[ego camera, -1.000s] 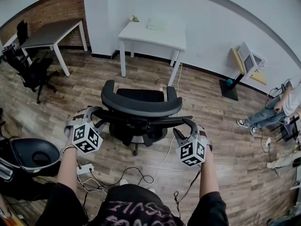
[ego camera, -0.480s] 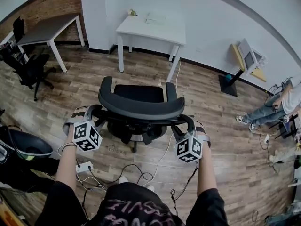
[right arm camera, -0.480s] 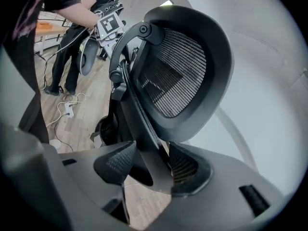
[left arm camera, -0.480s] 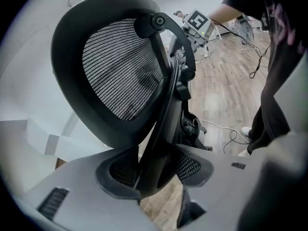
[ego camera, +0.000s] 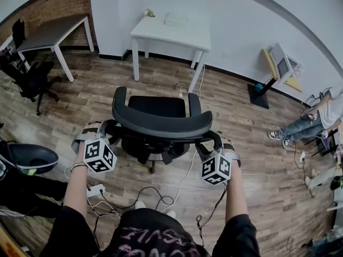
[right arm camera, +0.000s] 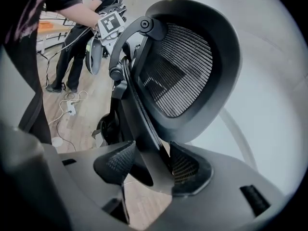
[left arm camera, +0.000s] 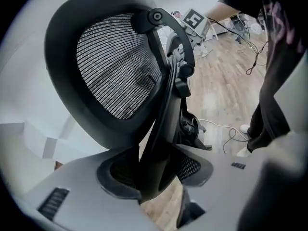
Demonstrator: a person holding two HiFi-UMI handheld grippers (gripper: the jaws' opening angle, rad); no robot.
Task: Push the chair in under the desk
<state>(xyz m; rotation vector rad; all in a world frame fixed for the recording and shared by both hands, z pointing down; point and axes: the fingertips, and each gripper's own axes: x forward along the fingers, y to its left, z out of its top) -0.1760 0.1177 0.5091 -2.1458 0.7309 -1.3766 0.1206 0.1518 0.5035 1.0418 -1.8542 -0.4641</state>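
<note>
A black mesh-backed office chair stands on the wood floor with its seat facing the white desk, a short gap in front of the desk. I stand behind the chair. My left gripper is at the left end of the back frame and my right gripper at the right end. In the left gripper view the dark frame bar runs between the pads of the left gripper and touches both. The right gripper closes the same way on the bar.
A white cable and a power strip with black cords lie on the floor behind the chair. A grey desk and a second black chair stand at far left. A seated person's legs and a screen stand are at right.
The person, both grippers and the chair have shifted a little forward toward the white desk. Both grippers stay on the back frame.
</note>
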